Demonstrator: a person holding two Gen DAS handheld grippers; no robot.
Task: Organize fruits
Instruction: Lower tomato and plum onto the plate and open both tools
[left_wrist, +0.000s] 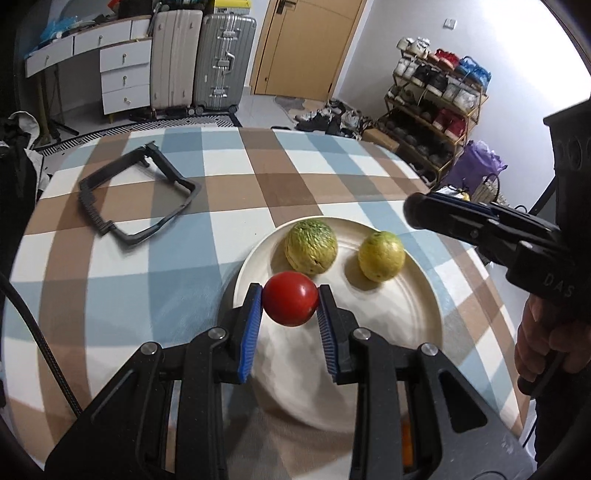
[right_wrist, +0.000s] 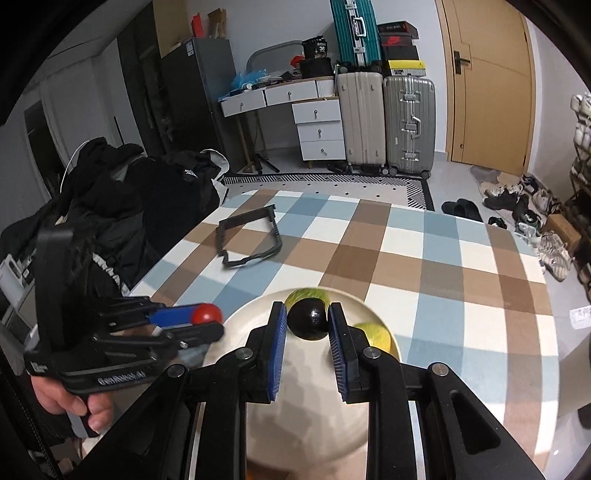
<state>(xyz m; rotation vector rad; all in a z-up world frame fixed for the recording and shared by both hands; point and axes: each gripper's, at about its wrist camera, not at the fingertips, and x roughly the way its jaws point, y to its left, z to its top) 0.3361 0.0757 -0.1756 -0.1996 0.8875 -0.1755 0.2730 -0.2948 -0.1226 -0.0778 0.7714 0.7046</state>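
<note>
The job looked well under way but unfinished. Two yellow-green fruits already lay on the cream plate (left_wrist: 424, 295): a wrinkled green fruit (left_wrist: 311, 246) toward its far edge and a smoother yellow fruit (left_wrist: 381, 255) just beside it, apart from each other. Two more were in transit above the plate. The left gripper (left_wrist: 290, 301) was clamped on a red tomato (left_wrist: 290, 298), glossy and round, its blue pads pressing both sides. The right gripper (right_wrist: 307, 318) was closed on a small dark fruit (right_wrist: 308, 319), nearly black and round, perhaps a plum. Both pieces, by my judgement, had yet to be set down. A black frame (left_wrist: 136, 192) lay farther off on the checked desk (left_wrist: 295, 173).
</note>
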